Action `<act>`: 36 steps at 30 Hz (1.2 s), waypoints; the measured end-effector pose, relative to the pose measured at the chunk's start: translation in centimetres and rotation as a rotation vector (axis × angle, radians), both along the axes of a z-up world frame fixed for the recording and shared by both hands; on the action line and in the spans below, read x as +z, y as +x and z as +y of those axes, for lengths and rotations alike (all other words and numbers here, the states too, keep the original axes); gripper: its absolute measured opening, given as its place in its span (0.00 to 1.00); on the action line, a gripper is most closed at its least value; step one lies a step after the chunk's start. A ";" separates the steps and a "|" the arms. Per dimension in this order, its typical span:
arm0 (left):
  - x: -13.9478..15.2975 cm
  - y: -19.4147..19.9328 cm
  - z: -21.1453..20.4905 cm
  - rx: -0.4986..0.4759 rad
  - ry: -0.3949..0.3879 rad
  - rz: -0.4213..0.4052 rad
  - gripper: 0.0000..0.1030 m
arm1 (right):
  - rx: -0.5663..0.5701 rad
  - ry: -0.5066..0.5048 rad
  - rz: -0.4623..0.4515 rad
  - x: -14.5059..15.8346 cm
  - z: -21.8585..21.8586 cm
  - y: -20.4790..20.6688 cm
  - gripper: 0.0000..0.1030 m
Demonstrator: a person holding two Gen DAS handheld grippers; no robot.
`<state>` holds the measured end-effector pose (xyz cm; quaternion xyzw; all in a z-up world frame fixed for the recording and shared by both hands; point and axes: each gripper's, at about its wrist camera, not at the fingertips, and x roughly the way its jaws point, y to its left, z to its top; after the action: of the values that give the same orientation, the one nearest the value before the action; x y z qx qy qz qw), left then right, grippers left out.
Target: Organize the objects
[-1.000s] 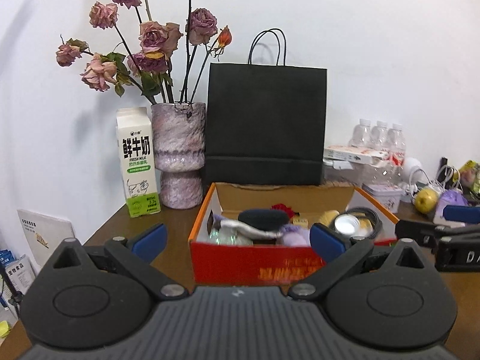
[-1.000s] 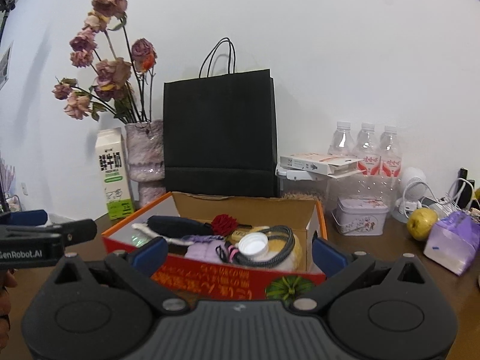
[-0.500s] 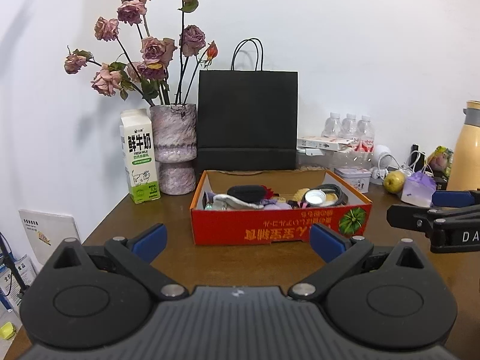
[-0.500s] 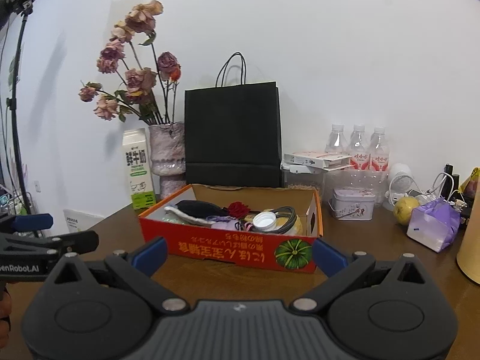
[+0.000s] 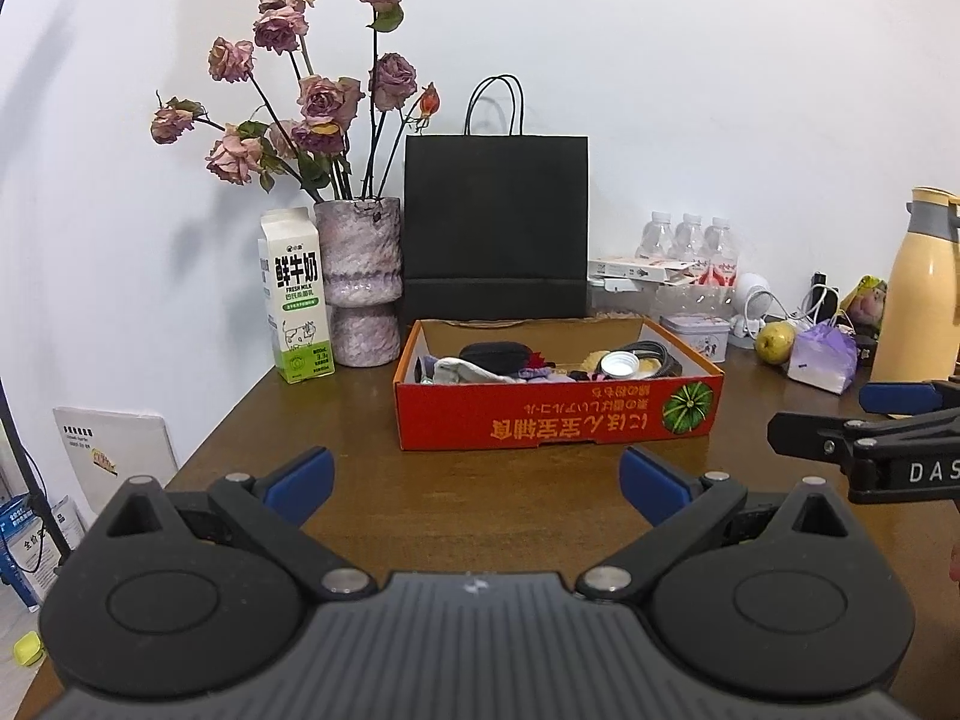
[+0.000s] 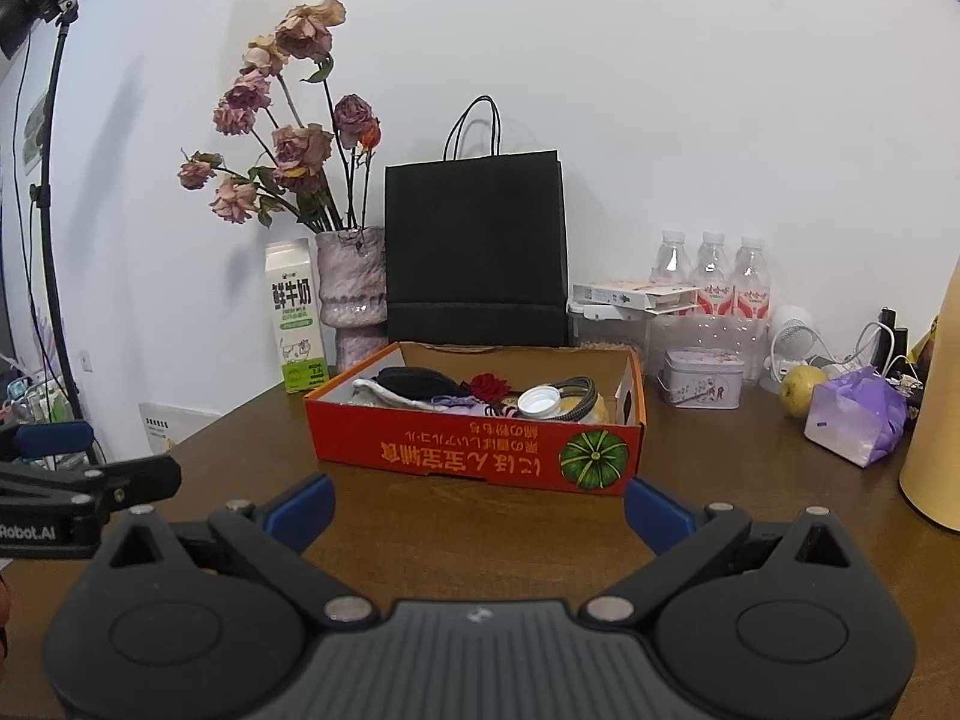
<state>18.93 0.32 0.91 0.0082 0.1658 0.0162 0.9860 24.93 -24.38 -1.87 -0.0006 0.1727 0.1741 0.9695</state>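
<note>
Box (image 5: 558,420) on table (image 5: 360,480), bag (image 5: 495,228) behind it, carton (image 5: 295,312) left of vase (image 5: 358,282)

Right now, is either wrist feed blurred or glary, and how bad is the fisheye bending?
Left wrist view: sharp, evenly lit, soft flower shadows on the wall; yellow flask leans at the edge. Right wrist view: equally sharp, no glare; light stand bows inward, red box nearly undistorted.

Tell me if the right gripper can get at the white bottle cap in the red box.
Probably yes: the right gripper is open and empty, the red box is open-topped, and the white cap lies uncovered.
</note>
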 end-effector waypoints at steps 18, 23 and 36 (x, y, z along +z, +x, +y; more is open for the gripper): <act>0.0 -1.6 0.0 -0.005 -0.021 0.018 1.00 | 0.003 -0.007 -0.005 0.3 -0.2 -1.9 1.00; 0.0 -1.7 -0.1 -0.017 -0.023 0.027 1.00 | 0.003 -0.008 -0.005 0.3 -0.3 -1.9 1.00; 0.0 -1.5 -0.1 -0.010 -0.023 0.054 1.00 | 0.004 -0.013 -0.004 0.3 -0.2 -2.2 1.00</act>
<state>17.45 0.17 0.88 -0.0019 0.1927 0.0090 0.9812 22.74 -24.60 -1.58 -0.0074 0.1719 0.1752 0.9694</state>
